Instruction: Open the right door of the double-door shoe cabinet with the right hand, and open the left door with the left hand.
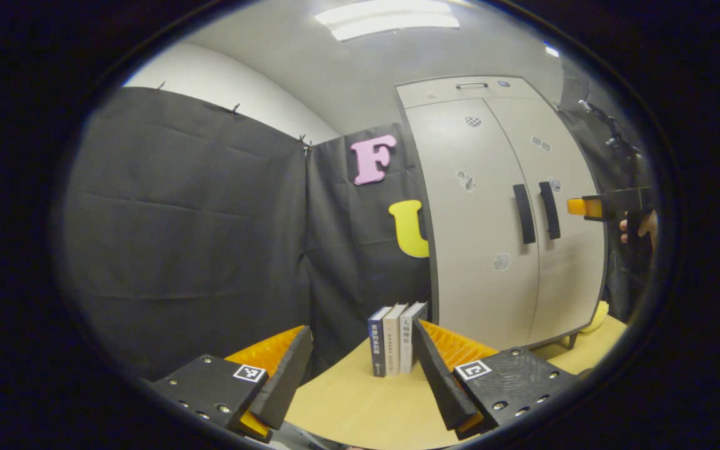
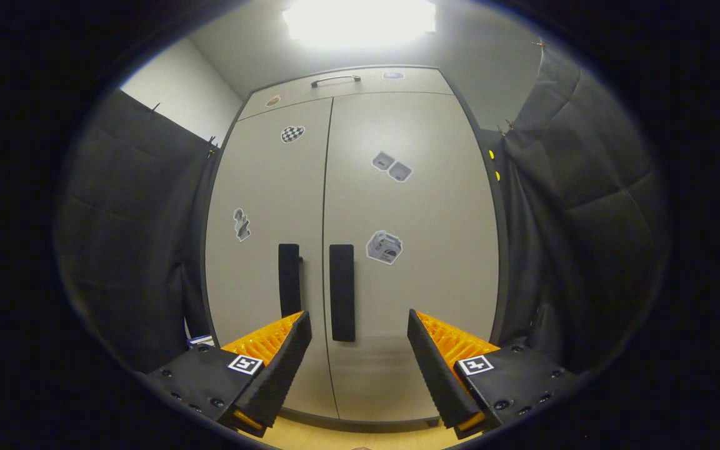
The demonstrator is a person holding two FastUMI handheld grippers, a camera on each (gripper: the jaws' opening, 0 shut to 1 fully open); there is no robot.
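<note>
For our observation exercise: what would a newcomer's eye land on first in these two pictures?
First, the pale double-door shoe cabinet facing the right gripper, both doors shut, two dark upright handles side by side at the middle seam, stickers scattered on the doors. In the left gripper view, three books stand upright on the wooden table beside the cabinet.

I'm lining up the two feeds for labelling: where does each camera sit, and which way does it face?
Left gripper view: rides the left tongs, open, aimed past three upright books at the beige double-door cabinet from off to one side; the right tongs and a hand show near it.
Right gripper view: rides the right tongs, open, squarely facing both closed doors.
Shared: the cabinet's two black vertical handles.
</note>
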